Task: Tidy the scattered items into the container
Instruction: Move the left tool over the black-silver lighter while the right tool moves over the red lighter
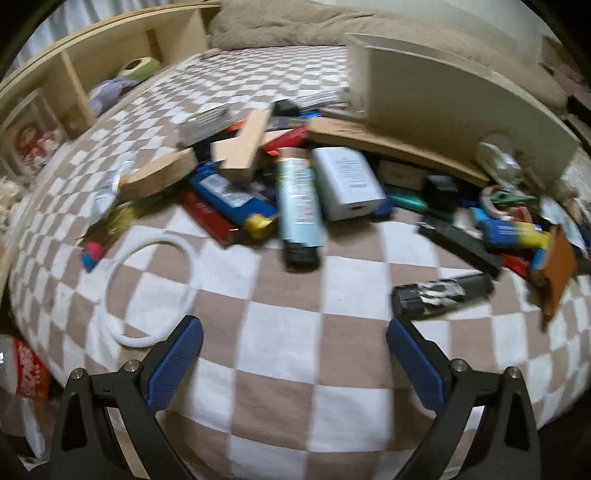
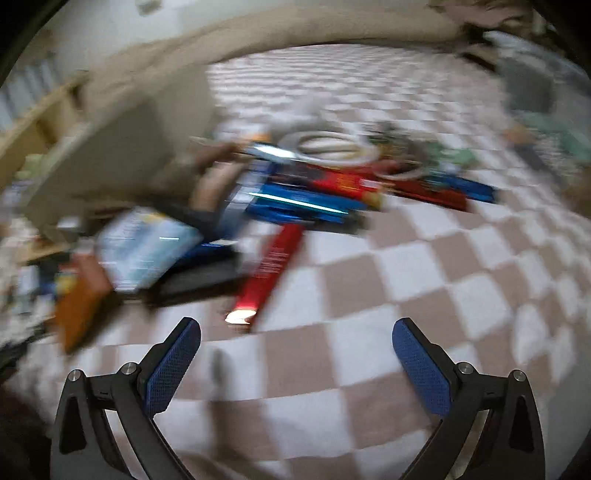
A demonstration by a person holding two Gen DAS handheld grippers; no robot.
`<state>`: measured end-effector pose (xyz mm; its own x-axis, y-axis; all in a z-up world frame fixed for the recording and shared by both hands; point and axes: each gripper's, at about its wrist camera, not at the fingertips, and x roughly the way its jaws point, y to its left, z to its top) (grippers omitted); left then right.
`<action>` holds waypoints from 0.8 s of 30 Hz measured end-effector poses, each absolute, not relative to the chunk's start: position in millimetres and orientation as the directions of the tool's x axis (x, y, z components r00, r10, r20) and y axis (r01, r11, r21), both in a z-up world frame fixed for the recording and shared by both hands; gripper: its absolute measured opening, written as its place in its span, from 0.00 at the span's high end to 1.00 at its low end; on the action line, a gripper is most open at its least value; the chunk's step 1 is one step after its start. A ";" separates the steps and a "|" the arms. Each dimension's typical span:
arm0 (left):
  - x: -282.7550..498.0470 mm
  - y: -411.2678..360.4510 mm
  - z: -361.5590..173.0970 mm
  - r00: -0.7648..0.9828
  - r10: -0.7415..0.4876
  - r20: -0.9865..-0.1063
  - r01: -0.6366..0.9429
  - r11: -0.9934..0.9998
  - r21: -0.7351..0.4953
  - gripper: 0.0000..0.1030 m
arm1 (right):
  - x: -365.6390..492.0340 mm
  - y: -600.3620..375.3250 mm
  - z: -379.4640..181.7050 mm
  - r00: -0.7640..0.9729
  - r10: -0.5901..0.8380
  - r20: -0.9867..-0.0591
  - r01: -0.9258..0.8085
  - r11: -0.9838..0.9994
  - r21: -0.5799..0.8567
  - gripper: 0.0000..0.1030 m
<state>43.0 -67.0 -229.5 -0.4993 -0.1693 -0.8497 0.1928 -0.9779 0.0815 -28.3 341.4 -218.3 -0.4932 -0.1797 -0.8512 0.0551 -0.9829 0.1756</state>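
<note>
While nothing is seen inside the container from either camera, the task is judged to be barely begun, since the whole heap is spread on the checked blanket (image 1: 288,332). From the left wrist view, the left gripper (image 1: 294,334) is seen with its blue fingers spread wide and nothing between them, held above bare blanket near its front edge. Beyond it the scattered items are piled across the middle of the bed: a pale blue can (image 1: 298,199), a white box (image 1: 349,181), wooden blocks (image 1: 242,144), blue and red packets and a dark tube (image 1: 441,295) lying apart toward the right edge. A white cable (image 1: 147,291) is looped near the left edge. The container (image 1: 443,96), a pale open bin, is seen tipped at the back right of the heap, its inside hidden. A wooden shelf (image 1: 74,81) stands past the left edge and a beige pillow (image 1: 295,22) lies at the far end. From the right wrist view, which is badly blurred, the right gripper (image 2: 296,334) is likewise shown spread and empty over bare blanket, with a red packet (image 2: 271,266) nearest, the bin at the left, and more clutter behind; everything is judged left to be collected.
</note>
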 end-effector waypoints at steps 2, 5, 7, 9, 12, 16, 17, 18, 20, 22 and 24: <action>44.4 -57.3 -228.9 -0.511 -0.116 -0.852 0.145 -0.988 0.047 0.02 | -32.7 335.1 -214.0 -0.452 -0.284 -0.846 0.129 -0.959 0.252 0.00; 44.7 -38.5 -230.9 -0.522 -0.098 -0.848 0.087 -0.994 0.061 0.02 | -45.0 329.1 -215.7 -0.387 -0.353 -0.852 0.213 -0.933 0.290 0.00; 43.1 -28.8 -233.2 -0.521 -0.084 -0.849 0.062 -0.996 0.061 0.02 | -59.2 328.7 -221.7 -0.346 -0.361 -0.866 0.255 -0.925 0.283 0.00; 41.5 -21.5 -234.0 -0.526 -0.070 -0.847 0.049 -0.997 0.053 0.02 | -70.1 326.7 -228.7 -0.297 -0.360 -0.885 0.298 -0.915 0.272 0.00; 37.1 -13.8 -234.2 -0.525 -0.045 -0.850 0.048 -0.999 0.023 0.02 | -78.8 327.8 -232.0 -0.284 -0.368 -0.885 0.340 -0.902 0.265 0.00; 33.0 -7.1 -235.1 -0.523 -0.025 -0.852 0.069 -0.997 -0.014 0.02 | -91.6 327.1 -232.6 -0.292 -0.377 -0.879 0.389 -0.886 0.251 0.00; 32.1 -6.3 -235.5 -0.524 -0.029 -0.851 0.083 -0.996 -0.017 0.02 | -94.1 326.1 -233.2 -0.295 -0.377 -0.878 0.402 -0.882 0.244 0.00; 31.9 -4.6 -235.6 -0.525 -0.037 -0.850 0.101 -0.995 -0.019 0.02 | -95.2 325.7 -232.2 -0.297 -0.380 -0.876 0.416 -0.877 0.239 0.00; 32.6 -1.4 -236.2 -0.529 -0.054 -0.847 0.143 -0.989 -0.026 0.01 | -101.4 324.2 -231.5 -0.310 -0.370 -0.876 0.430 -0.876 0.218 0.00; 31.4 0.4 -236.8 -0.528 -0.069 -0.846 0.173 -0.984 -0.028 0.01 | -110.6 324.2 -233.8 -0.308 -0.371 -0.876 0.447 -0.869 0.211 0.00; 29.9 3.0 -237.5 -0.526 -0.078 -0.847 0.187 -0.982 -0.025 0.00 | -115.2 322.6 -233.9 -0.315 -0.364 -0.877 0.471 -0.862 0.189 0.00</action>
